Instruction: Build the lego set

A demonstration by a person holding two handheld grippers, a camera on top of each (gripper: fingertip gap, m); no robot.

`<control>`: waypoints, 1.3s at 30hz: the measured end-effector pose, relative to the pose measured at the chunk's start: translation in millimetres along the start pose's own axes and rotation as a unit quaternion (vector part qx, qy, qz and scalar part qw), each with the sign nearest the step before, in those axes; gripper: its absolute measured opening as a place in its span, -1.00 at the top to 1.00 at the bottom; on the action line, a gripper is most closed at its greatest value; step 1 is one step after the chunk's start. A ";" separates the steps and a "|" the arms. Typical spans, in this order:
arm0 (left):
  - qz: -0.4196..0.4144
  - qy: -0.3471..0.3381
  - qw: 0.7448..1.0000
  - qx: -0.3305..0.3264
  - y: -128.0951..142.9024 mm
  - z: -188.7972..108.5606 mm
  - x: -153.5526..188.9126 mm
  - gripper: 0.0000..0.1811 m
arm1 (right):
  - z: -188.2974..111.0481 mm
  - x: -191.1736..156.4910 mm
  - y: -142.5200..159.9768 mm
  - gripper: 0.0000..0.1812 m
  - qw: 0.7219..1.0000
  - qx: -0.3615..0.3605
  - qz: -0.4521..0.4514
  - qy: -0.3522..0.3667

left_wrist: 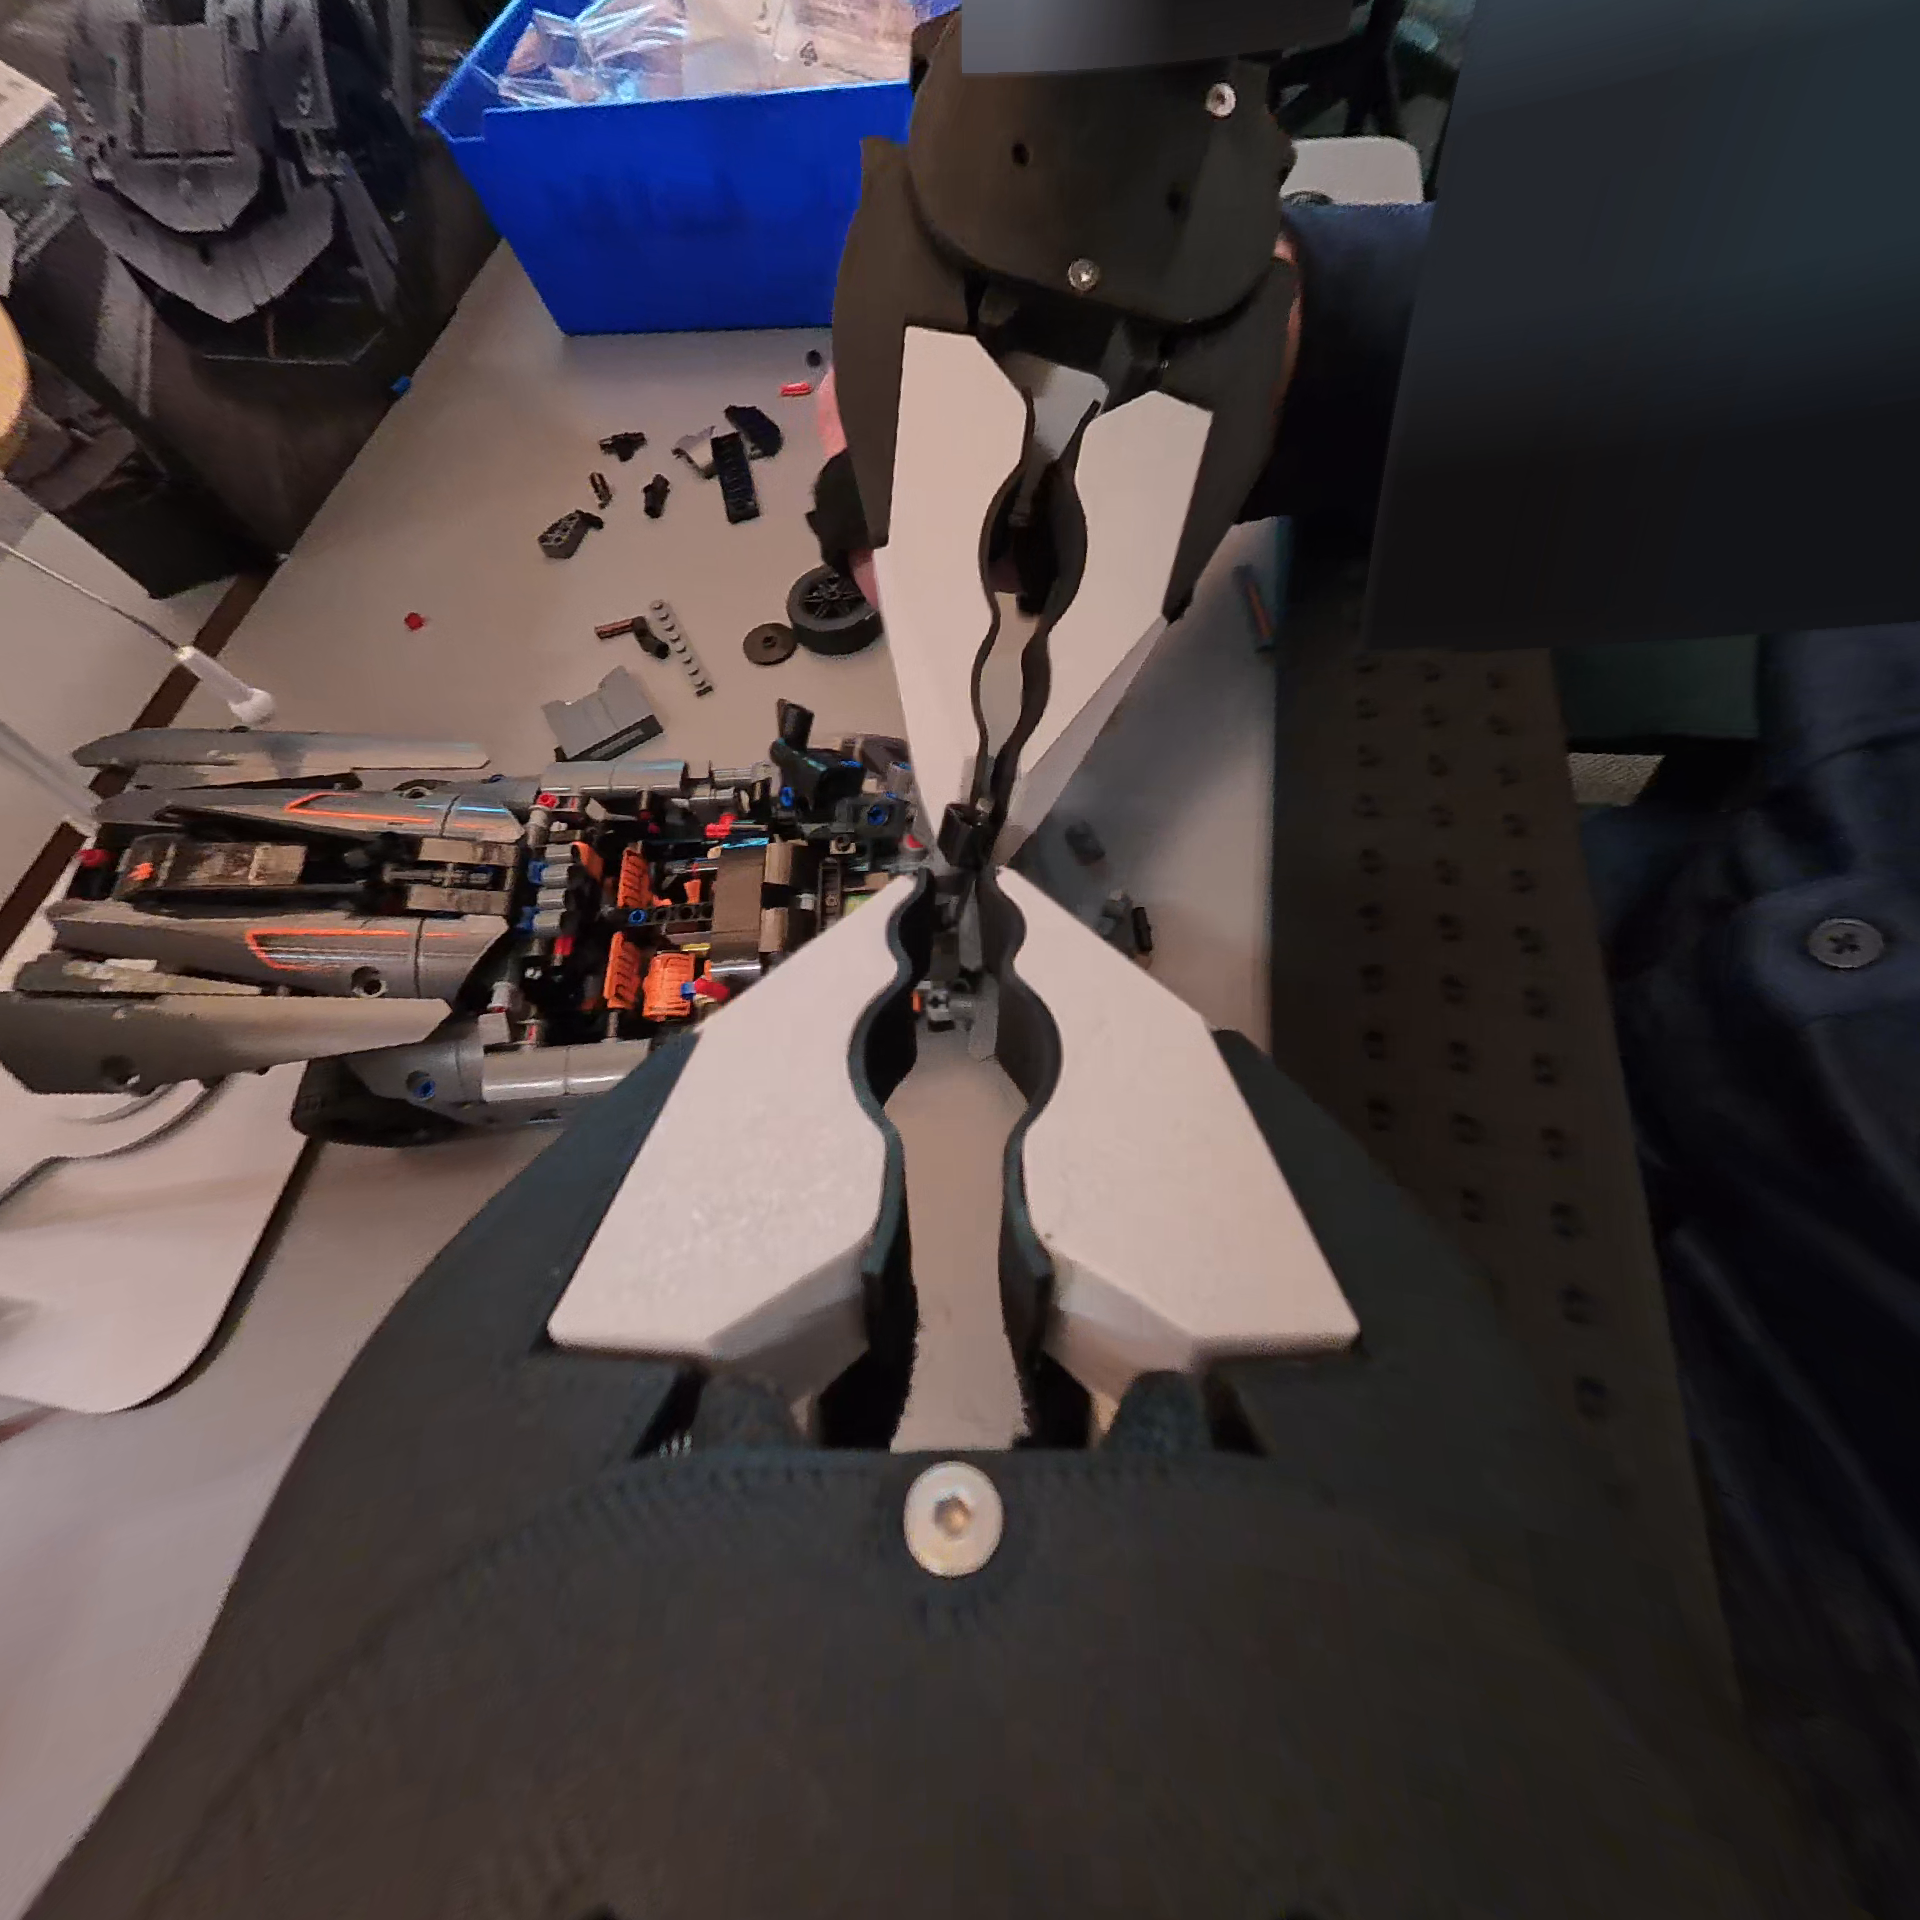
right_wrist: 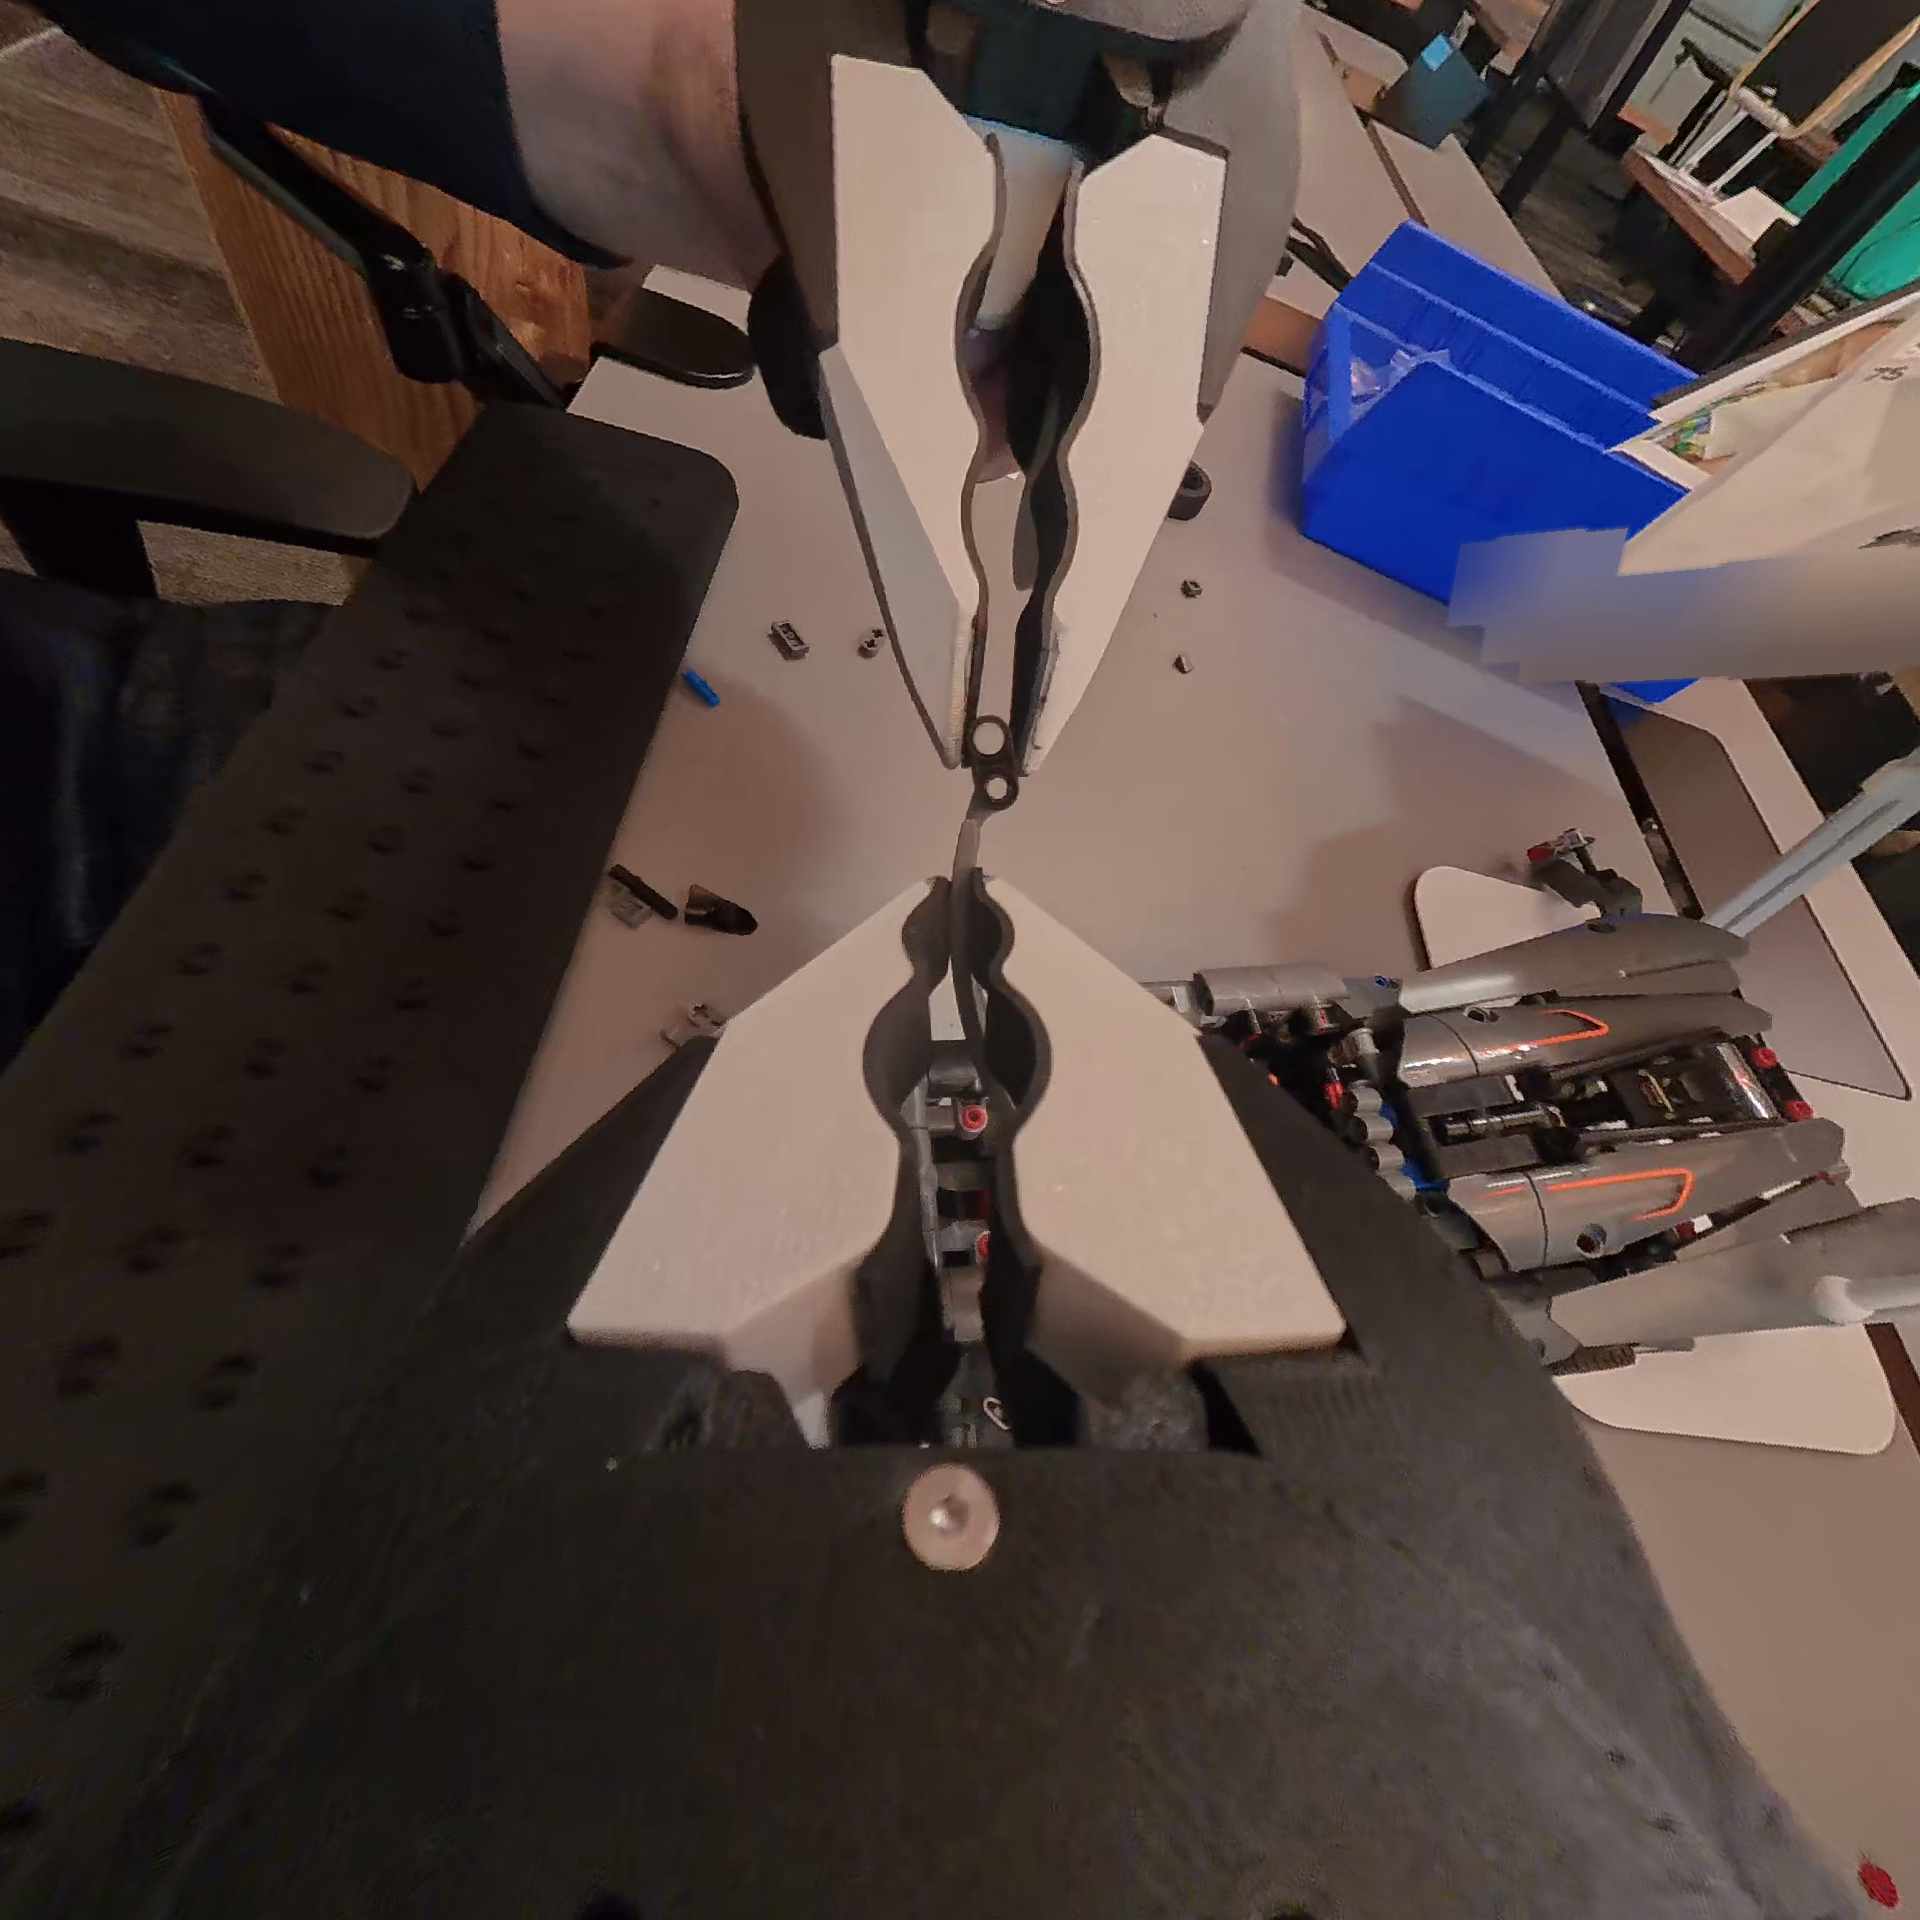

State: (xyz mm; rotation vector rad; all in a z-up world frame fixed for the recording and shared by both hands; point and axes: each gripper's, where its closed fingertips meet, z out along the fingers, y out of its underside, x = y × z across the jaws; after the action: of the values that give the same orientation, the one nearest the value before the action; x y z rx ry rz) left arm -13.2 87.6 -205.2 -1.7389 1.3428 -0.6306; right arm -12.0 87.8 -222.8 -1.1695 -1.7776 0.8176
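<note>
The lego set (left_wrist: pixel 436 914), a long grey and black vehicle with orange trim, lies on the table (left_wrist: pixel 499 395) to the left of the left claw (left_wrist: pixel 961 894), its body largely assembled but its middle open, showing inner parts. The left claw is clamped on a thin grey piece (right_wrist: pixel 968 847). Facing it tip to tip, the right claw (left_wrist: pixel 971 831) is clamped on a small black connector (left_wrist: pixel 964 828), the two pieces nearly meeting. Loose pieces (left_wrist: pixel 675 520) and a wheel (left_wrist: pixel 831 611) lie beyond, near a blue bin (left_wrist: pixel 675 208), so I judge much remains.
</note>
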 end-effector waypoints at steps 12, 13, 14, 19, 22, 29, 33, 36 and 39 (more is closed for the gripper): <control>-0.049 0.068 0.995 0.050 -3.6 -4.4 7.0 0.98 | 7.4 -11.8 5.6 1.00 0.999 -0.010 -0.006 -0.032; -0.049 0.075 0.995 0.051 -3.8 -6.0 8.0 0.87 | 7.2 -11.3 5.4 1.00 0.999 -0.008 -0.004 -0.031; -0.049 0.078 0.994 0.054 -4.0 -7.2 8.4 0.78 | 6.9 -10.8 5.1 1.00 1.000 -0.006 -0.002 -0.031; -0.027 0.074 0.996 0.047 -2.2 -1.1 13.5 0.77 | 5.3 -11.0 0.9 1.00 0.999 0.004 0.004 -0.033; -0.014 0.064 0.997 0.029 0.2 5.9 16.9 0.89 | 5.9 -14.6 0.7 1.00 0.999 0.004 0.000 -0.041; -0.058 0.108 0.991 0.048 -2.7 1.8 19.4 0.92 | 5.0 -17.4 -3.7 1.00 0.999 0.014 -0.013 -0.043; -0.091 0.145 0.983 0.071 -6.8 -1.1 23.3 0.93 | 3.3 -20.2 -7.6 1.00 0.999 0.018 -0.021 -0.045; -0.099 0.132 0.983 0.080 -7.5 0.5 18.3 0.92 | 2.2 -15.3 -6.0 1.00 0.999 0.017 -0.012 -0.037; -0.106 0.108 0.984 0.093 -11.6 -0.2 9.7 0.83 | -4.8 -6.7 -12.1 1.00 0.998 0.043 0.019 -0.032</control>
State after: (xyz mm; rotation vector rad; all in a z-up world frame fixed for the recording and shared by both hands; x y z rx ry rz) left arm -4.3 79.4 -196.3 -1.7103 1.2059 -1.0556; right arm -11.0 77.6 -212.2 -1.1357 -1.7572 0.9548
